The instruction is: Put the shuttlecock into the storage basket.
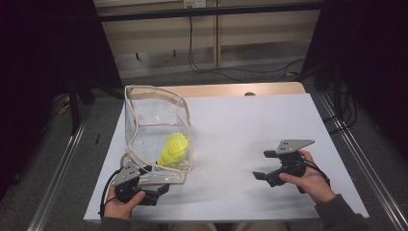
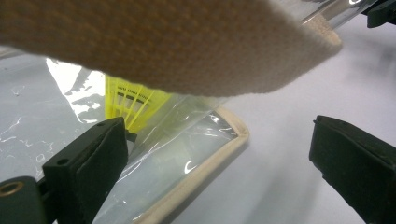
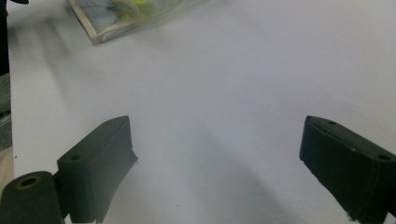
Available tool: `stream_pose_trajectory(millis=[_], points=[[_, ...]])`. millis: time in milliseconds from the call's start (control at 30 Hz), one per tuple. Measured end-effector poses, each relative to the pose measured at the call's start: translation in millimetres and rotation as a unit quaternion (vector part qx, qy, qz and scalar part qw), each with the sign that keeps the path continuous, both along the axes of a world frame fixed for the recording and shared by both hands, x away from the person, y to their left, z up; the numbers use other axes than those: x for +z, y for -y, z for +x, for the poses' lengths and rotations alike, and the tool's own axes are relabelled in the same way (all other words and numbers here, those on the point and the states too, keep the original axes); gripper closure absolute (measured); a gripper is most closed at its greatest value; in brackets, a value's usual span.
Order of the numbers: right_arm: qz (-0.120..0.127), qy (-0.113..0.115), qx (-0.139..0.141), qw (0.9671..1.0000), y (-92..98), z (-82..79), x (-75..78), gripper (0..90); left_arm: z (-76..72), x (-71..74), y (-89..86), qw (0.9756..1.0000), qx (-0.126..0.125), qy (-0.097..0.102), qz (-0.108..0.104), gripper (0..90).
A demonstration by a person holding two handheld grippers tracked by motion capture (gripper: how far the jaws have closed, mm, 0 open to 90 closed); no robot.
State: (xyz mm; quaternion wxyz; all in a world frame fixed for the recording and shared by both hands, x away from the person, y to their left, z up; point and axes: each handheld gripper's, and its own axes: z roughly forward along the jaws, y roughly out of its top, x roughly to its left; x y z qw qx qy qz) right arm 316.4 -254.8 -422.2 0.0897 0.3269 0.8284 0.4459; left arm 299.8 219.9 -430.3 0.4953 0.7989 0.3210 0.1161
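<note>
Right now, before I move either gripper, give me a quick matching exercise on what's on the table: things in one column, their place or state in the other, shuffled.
Things:
1. yellow plastic shuttlecock
2. clear plastic bag with beige fabric trim
3. left gripper
4. right gripper

Places or states:
A. open, over the bare white table top, apart from everything
B. inside the bag, seen through its wall
C. stands open-topped on the table's left half
D. open at the bag's near bottom corner

Pairs: 1-B, 2-C, 3-D, 4-A
</note>
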Motion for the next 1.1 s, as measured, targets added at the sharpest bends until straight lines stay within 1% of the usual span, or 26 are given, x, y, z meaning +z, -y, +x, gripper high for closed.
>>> stream_pose_trajectory(millis=[233, 1100], points=[[-0.003, -0.001, -0.003, 1.0, 3.1, -1.5, -2.1, 8.9, 0.0, 0.0, 0.1, 1.0, 0.0, 0.0, 0.0, 4.5], [0.002, 0.001, -0.013, 0.9999, 13.3, -7.0, -7.3, 8.8, -0.5, 0.4, 0.2, 1.0, 0.002, -0.001, 0.001, 4.5]])
